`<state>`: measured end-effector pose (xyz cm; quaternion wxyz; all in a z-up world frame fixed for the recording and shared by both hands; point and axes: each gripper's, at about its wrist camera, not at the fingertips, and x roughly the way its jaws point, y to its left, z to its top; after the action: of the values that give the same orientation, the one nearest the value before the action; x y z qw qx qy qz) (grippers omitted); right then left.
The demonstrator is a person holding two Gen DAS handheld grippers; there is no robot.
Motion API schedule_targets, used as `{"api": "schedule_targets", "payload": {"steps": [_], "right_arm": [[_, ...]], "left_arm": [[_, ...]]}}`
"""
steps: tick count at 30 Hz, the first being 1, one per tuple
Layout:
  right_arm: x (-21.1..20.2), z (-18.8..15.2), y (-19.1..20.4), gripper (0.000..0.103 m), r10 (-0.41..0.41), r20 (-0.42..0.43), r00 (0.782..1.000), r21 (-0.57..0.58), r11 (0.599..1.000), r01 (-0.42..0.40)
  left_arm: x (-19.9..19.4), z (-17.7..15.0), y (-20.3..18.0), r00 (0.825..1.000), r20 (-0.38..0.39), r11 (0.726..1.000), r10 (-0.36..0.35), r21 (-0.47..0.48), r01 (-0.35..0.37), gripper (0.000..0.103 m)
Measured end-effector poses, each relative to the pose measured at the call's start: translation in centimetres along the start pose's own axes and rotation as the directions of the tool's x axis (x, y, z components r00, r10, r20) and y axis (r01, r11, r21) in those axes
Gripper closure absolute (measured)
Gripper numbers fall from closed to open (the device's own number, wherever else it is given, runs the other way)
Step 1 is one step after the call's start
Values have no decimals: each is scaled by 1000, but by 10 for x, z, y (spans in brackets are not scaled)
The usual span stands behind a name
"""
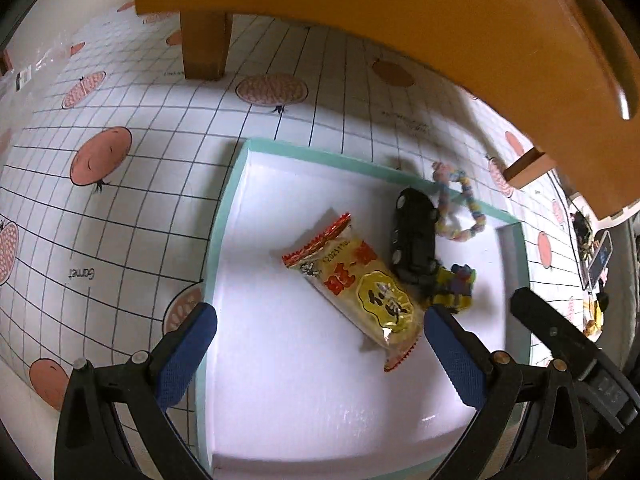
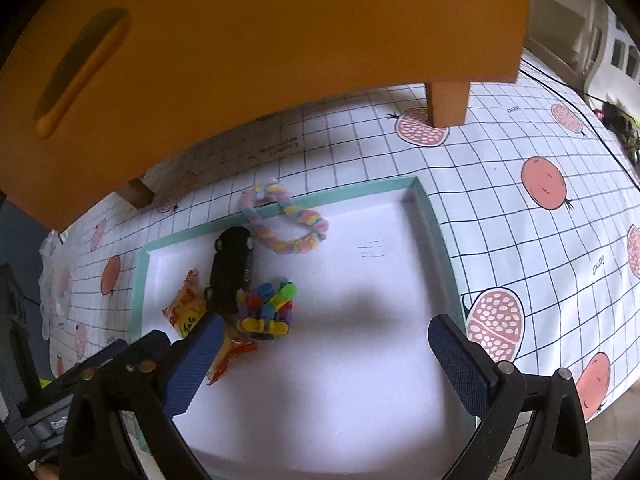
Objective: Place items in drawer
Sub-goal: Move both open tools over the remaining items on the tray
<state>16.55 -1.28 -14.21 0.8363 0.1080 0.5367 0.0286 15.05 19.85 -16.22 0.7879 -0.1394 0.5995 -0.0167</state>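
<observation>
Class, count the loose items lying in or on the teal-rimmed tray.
4: snack packet at centre; black toy car beside it; multicoloured block toy against the car; pastel braided loop draped over the rim. More may be hidden.

Your left gripper (image 1: 320, 344) hangs over the white tray (image 1: 230, 208) with its blue pads spread wide and nothing between them. In the tray you see a snack packet (image 1: 354, 280) lying flat, a black toy car (image 1: 414, 236) just beside it, and a multicoloured block toy (image 1: 456, 286) touching the car. A pastel twisted loop (image 1: 460, 208) lies across the tray's far rim. The orange drawer unit (image 1: 400, 12) stands above on the checked tablecloth (image 1: 120, 200).
</observation>
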Motion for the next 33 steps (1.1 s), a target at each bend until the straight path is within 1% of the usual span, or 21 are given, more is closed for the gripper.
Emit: {"api": "schedule_targets", "payload": {"steps": [4,10,13,23,28,33], "right_arm": [[0,0,-5,0,-5,18,1000,17,1000,4],[6,-1,-11,0,6,9,1000,47,999,-7],[8,-1,-15,0,8,10,1000,63,998,-9],[12,-2,-22,0,16,-3,1000,86,996,-16],[13,-2,-21,0,16,-7,1000,74,997,-16],[15,-3,-12,0,20,-15,1000,29,999,-19]], "left_arm": [[11,4,-3,1000,-16,1000,6,-6,-7,0],[26,10,-13,999,-32,1000,23,8,-22,0],[34,12,-21,998,-36,998,59,32,-58,0],[44,16,-28,993,-36,992,111,67,-108,1],[39,11,-18,995,-43,993,91,75,-88,9],[31,10,-12,996,-28,992,90,90,-87,17]]}}
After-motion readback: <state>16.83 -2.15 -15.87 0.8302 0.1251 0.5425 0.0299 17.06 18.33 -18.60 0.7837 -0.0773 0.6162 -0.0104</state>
